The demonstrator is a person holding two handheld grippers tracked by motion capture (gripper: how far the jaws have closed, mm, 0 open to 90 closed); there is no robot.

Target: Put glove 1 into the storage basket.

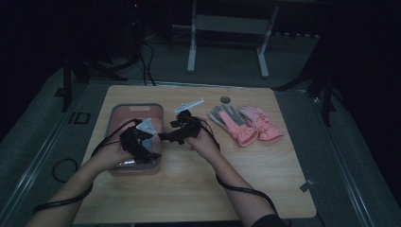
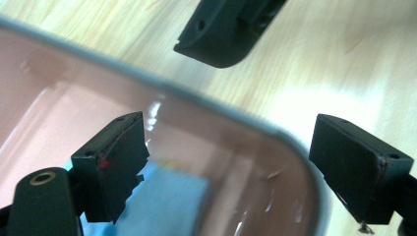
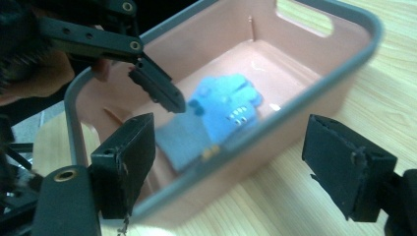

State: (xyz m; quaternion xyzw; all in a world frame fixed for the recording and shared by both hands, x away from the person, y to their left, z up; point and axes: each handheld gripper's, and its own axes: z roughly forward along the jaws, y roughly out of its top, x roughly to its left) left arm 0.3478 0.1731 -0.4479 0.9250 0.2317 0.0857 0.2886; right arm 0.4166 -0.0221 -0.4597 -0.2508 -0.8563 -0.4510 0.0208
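- The left hand-held gripper (image 1: 150, 152) hangs over the near part of the pink bin (image 1: 113, 113), which stands at the left of the wooden counter (image 1: 189, 189).
- Its jaws are spread wide with nothing between them; in the left gripper view (image 2: 241, 172) one jaw sits over the bin's inside and the other over the bin's grey rim (image 2: 236, 115) and the wood beyond.
- The right hand-held gripper (image 1: 163, 136) is held just right of the bin, pointing left toward it.
- Its jaws are spread too, with nothing pinched; in the right gripper view (image 3: 228, 167) they straddle the bin's near wall without touching it.
- A blue glove (image 3: 216, 115) lies flat on the floor of the bin, free of both hand-held grippers.
- In the right gripper view one left jaw hangs above the glove's cuff end; I cannot tell whether it touches.
- In the left gripper view a blue patch of the glove (image 2: 167, 206) shows just beside the left jaw.
- Two pink gloves (image 1: 246, 124) lie side by side on the right part of the counter, well apart from the bin.
- A white strip (image 1: 189, 105) and a small round disc (image 1: 225, 100) lie near the counter's far edge.
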